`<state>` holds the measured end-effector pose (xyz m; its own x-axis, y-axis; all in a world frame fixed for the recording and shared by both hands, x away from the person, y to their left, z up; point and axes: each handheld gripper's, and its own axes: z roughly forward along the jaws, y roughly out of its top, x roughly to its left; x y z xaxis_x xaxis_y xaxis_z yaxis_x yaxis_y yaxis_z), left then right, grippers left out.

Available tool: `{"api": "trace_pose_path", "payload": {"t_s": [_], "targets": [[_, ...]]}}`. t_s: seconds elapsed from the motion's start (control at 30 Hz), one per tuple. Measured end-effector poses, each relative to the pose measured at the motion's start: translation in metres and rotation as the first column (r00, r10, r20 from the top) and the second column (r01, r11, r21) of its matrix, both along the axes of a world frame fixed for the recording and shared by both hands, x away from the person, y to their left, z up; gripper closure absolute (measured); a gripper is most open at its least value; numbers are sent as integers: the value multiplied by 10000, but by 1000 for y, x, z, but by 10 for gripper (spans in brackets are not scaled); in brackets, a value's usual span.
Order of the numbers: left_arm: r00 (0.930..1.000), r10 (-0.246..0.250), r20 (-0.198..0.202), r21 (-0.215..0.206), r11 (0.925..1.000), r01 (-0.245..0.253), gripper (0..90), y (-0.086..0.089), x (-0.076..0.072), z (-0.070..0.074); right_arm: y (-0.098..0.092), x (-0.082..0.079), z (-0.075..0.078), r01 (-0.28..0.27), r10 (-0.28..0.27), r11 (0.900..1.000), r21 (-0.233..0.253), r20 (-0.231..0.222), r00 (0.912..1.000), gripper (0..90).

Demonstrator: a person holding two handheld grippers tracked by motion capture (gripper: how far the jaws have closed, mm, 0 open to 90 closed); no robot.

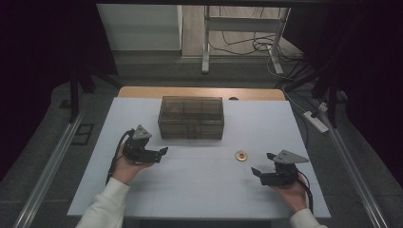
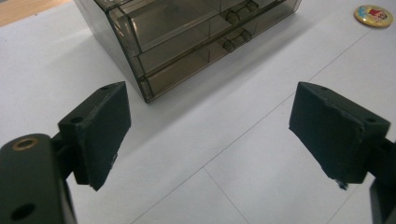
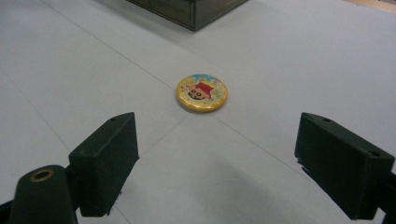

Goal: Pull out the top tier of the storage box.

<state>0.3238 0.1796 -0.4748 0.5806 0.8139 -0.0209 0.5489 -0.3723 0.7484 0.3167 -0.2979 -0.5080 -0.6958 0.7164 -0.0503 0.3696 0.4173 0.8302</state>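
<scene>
A white sheet with thin grid lines covers the desk [image 1: 199,185], leaving a strip of bare wood at the far edge. On it stand a smoky see-through drawer box [image 1: 191,117] and, well apart, a round yellow badge [image 1: 241,155].

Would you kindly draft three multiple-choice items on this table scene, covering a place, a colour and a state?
1. Where does the round badge lie?
A. On top of the drawer box
B. On the white table, between the drawer box and the right tongs
C. Held in the left tongs

2. What colour is the badge's rim?
A. Yellow
B. Blue
C. Black

3. How do the left tongs stand?
A. Shut on the badge
B. Shut on a drawer handle
C. Open, holding nothing

Answers: 1 B, the high view shows it on the table ahead of the right tongs. 2 A, the right gripper view shows a yellow edge. 3 C, the left gripper view shows its jaws wide apart over bare table.
</scene>
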Motion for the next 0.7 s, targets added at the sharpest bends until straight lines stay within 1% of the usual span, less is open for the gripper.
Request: {"api": "trace_pose_path", "payload": {"t_s": [0.23, 0.37, 0.7], "targets": [[9999, 126, -57, -108, 9999, -127, 126, 3, 3, -1, 12, 5, 2, -171, 171, 9999, -15, 125, 9998, 138], [9999, 77, -76, -72, 9999, -77, 127, 4, 4, -1, 19, 8, 5, -328, 328, 9995, 3, 162, 9993, 137], [9999, 138, -17, -154, 9998, -138, 130, 3, 6, 0, 28, 13, 8, -512, 510, 9986, 125, 150, 9986, 138]]}}
